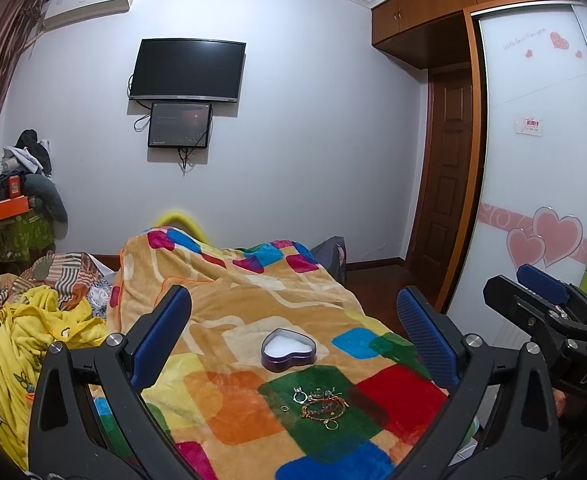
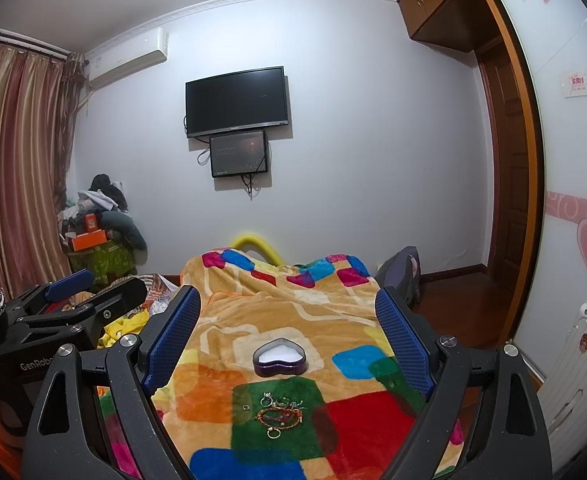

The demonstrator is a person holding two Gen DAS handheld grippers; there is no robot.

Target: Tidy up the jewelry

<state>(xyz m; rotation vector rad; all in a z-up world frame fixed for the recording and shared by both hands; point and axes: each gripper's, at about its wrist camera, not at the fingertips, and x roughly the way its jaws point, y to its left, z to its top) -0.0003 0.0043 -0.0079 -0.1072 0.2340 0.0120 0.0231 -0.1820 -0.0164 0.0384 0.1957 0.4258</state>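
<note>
Both my grippers, left point(image 1: 293, 340) and right point(image 2: 287, 344), hover with fingers spread wide and empty above the bed's patchwork blanket point(image 1: 249, 404). The jewelry point(image 1: 319, 404), rings and a beaded bracelet, lies on a green patch, the open heart-shaped box point(image 1: 288, 350) just beyond at twelve o'clock. I judge the pieces light, slippery and sunk in plush; pinch each ring across its band.

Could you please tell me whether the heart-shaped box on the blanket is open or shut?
Open. The heart-shaped box has no lid on it, and its white lining shows from above. No jewelry is visible inside.
</note>
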